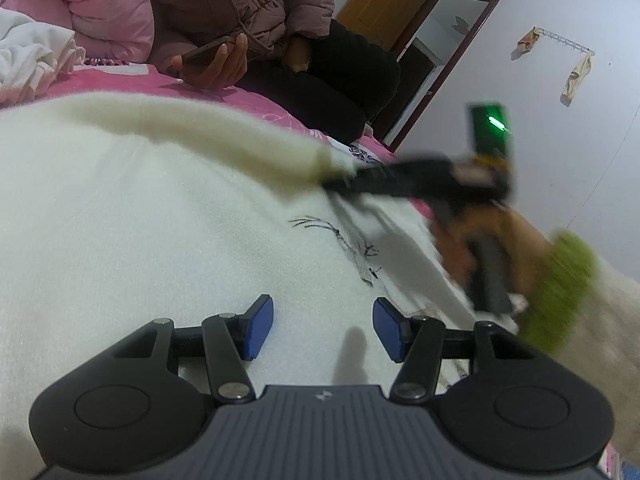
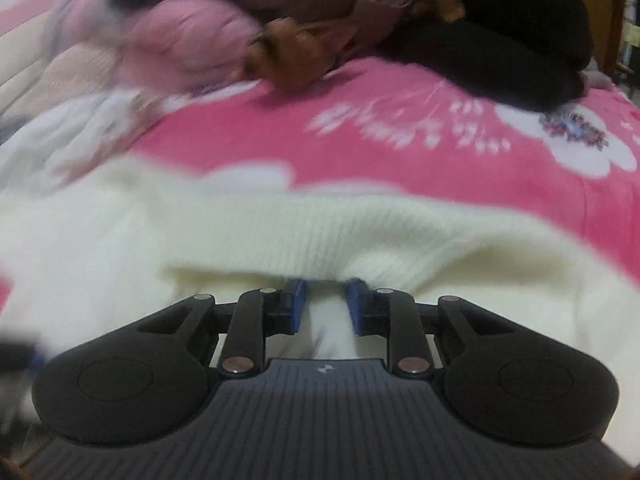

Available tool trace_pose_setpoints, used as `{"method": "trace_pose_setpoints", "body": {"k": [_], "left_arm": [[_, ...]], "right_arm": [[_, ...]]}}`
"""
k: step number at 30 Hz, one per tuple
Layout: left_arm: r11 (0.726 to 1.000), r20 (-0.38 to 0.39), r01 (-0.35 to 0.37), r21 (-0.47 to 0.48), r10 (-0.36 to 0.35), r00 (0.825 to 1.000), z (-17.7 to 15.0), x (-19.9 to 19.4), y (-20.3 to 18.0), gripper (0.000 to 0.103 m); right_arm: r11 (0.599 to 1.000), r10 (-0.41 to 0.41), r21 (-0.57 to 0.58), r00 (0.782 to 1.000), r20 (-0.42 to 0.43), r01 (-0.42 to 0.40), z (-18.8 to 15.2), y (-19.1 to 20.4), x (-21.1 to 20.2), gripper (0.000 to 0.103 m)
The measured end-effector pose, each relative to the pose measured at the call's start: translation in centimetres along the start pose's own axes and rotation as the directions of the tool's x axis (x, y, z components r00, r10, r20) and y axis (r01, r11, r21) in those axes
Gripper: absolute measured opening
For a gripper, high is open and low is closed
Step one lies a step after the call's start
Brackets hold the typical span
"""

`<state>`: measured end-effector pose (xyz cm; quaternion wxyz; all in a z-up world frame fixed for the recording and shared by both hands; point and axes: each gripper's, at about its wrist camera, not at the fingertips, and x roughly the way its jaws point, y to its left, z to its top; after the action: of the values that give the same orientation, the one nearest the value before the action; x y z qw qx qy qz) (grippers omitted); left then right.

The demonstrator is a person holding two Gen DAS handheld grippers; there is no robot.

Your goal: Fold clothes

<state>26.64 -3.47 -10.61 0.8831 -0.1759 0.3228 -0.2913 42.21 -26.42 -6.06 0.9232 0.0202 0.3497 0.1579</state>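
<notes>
Bed, pink floral bedspread; seated person with phone at its far edge. Cream knitted sweater spread across bedspread. Left gripper: jaws apart, empty, over sweater body. Right gripper: jaws clamped on ribbed sweater sleeve, lifted.

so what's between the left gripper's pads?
Only bare white sweater lying flat under the open left gripper, nothing pinched; left wrist view. The sleeve is in the right gripper.

A seated person holds a phone on the pink bedspread.
</notes>
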Motion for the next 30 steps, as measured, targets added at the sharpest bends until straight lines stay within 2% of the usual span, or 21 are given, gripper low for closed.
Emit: {"method": "trace_pose_setpoints", "body": {"k": [3,4,7,8,10,11,14,16,18,19,20,22,26,30], "left_arm": [[1.000,0.001,0.009,-0.009,-0.009,1.000,0.0,0.0,0.2,0.057],[1.000,0.002,0.010,-0.011,-0.010,1.000,-0.1,-0.1,0.2,0.057],[1.000,0.001,0.010,-0.011,-0.010,1.000,0.0,-0.1,0.2,0.057],[1.000,0.001,0.009,-0.011,-0.009,1.000,0.0,-0.1,0.2,0.057],[1.000,0.001,0.008,-0.010,-0.008,1.000,0.0,-0.1,0.2,0.057],[1.000,0.000,0.007,-0.009,-0.007,1.000,0.0,0.0,0.2,0.057],[1.000,0.001,0.006,-0.015,-0.006,1.000,0.1,-0.1,0.2,0.057],[0.999,0.005,0.013,-0.030,-0.013,1.000,0.2,-0.2,0.4,0.057],[0.999,0.010,0.020,-0.044,-0.019,1.000,0.2,-0.3,0.6,0.057],[0.999,0.012,0.023,-0.049,-0.023,1.000,0.2,-0.3,0.7,0.057],[0.998,0.015,0.026,-0.053,-0.025,1.000,0.2,-0.3,0.8,0.057],[0.998,0.018,0.030,-0.052,-0.029,0.999,0.2,-0.3,0.9,0.057],[0.997,0.021,0.046,-0.069,-0.045,0.999,0.1,-0.3,1.2,0.057],[0.996,0.020,0.049,-0.073,-0.048,0.999,0.2,-0.2,1.3,0.057]], "right_arm": [[0.995,-0.041,0.088,0.997,0.062,0.035,3.4,-3.1,2.8,0.017],[0.987,-0.049,0.154,0.996,0.077,0.036,3.9,-4.0,2.9,0.014],[0.931,-0.074,0.363,0.990,0.119,0.026,5.2,-7.0,2.7,0.018],[0.926,-0.067,0.378,0.987,0.144,0.008,5.2,-7.2,1.7,0.019],[0.931,-0.024,0.363,0.983,0.179,-0.044,5.0,-7.0,-0.7,0.019],[0.948,0.015,0.313,0.988,0.152,-0.063,4.8,-5.9,-1.4,0.019],[0.981,0.124,0.144,0.992,0.028,-0.127,4.0,-2.2,-2.4,0.019],[0.982,0.187,0.027,0.978,-0.089,-0.185,2.8,1.0,-1.8,0.018],[0.980,0.166,-0.081,0.970,-0.176,-0.183,1.7,3.9,0.2,0.018],[0.980,0.151,-0.097,0.967,-0.203,-0.173,1.3,4.8,1.6,0.018],[0.983,0.142,-0.080,0.967,-0.213,-0.163,1.2,5.2,3.2,0.017],[0.988,0.139,-0.050,0.975,-0.173,-0.149,2.2,5.4,5.3,0.012],[0.993,0.087,0.087,0.992,-0.090,-0.079,5.5,2.7,8.3,0.004],[0.981,-0.029,0.192,0.999,-0.023,0.033,7.0,-0.6,6.5,0.011]]}}
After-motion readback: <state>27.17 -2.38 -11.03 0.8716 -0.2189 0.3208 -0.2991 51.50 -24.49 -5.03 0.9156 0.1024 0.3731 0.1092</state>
